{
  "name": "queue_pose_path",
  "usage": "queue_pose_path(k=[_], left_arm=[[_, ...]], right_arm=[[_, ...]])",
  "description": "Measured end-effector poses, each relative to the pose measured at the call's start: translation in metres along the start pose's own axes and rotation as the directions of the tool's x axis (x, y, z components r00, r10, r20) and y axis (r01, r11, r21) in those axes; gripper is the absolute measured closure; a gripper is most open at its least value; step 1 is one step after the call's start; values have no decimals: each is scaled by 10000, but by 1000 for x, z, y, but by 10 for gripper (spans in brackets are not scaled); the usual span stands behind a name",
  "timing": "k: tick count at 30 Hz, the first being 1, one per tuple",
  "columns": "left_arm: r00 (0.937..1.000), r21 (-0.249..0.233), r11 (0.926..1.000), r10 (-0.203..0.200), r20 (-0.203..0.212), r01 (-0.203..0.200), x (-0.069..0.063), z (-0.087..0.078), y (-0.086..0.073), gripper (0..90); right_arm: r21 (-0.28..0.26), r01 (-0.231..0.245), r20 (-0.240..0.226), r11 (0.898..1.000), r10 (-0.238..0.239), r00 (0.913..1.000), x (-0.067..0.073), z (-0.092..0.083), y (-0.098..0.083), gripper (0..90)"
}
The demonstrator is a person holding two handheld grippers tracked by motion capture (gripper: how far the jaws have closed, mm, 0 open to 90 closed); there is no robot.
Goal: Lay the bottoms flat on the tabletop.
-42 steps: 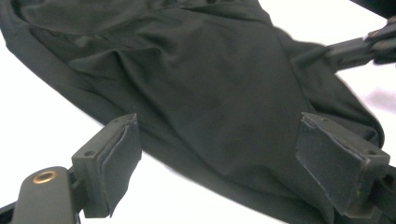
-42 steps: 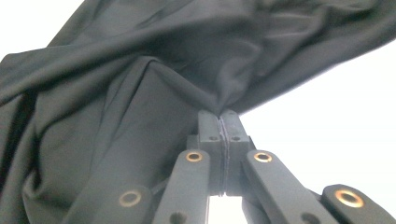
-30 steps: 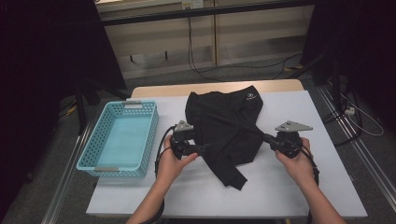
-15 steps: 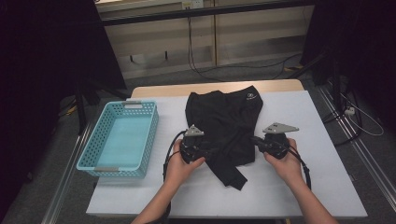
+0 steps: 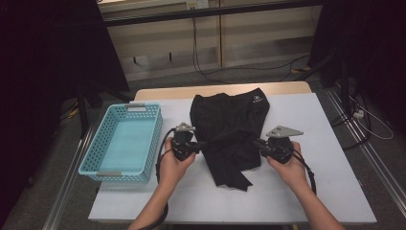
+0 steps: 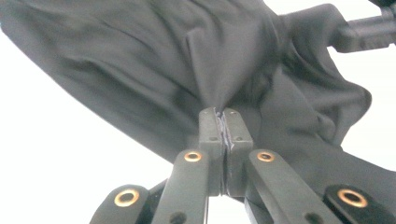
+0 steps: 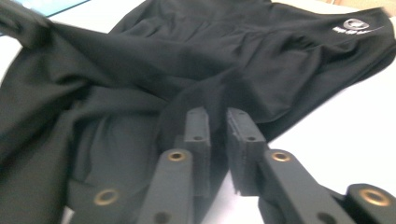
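Observation:
A black garment with a small white logo near its far right corner lies crumpled in the middle of the white table. My left gripper is at its left edge, shut on a pinch of cloth, as the left gripper view shows. My right gripper is at the garment's right edge. In the right gripper view a raised fold of the black garment sits between its jaws, which stand slightly apart around it. A taut ridge of cloth runs between the two grippers.
A light blue perforated basket stands on the table's left part, just left of my left hand. Bare white table lies to the right of the garment and along the front edge. Dark stands and cables surround the table on the floor.
Both grippers came inward onto the garment's edges from its sides. Since half a second ago the left one has drawn back left with cloth, raising a ridge across the garment.

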State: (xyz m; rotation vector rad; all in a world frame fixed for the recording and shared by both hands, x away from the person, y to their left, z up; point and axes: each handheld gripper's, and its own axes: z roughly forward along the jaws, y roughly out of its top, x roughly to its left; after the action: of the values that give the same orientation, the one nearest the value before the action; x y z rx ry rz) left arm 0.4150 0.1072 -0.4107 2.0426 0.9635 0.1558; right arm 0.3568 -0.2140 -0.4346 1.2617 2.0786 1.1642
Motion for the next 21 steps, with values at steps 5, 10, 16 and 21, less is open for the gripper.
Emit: queue_pose_path(k=[5,10,16,21], left_arm=[[9973,-479,9979,-471,-560,444,14,-17,2,886],[9949,-490,9979,-470,-898,427,18,-17,1,884],[9949,-445,9977,-544,-844,508,19,-15,-1,881],[9960,-271,9987,-447,-768,428,17,-10,-3,879]], right_arm=[[-105,-346,677,9993,352,9971,-12,-7,-1,623],[560,-873,582,9946,840,9948,-21,-5,-10,552],[1309,-796,-223,9882,832,9963,-7,5,-21,533],[1592,-591,-83,9855,612,9981,3,17,-21,501]])
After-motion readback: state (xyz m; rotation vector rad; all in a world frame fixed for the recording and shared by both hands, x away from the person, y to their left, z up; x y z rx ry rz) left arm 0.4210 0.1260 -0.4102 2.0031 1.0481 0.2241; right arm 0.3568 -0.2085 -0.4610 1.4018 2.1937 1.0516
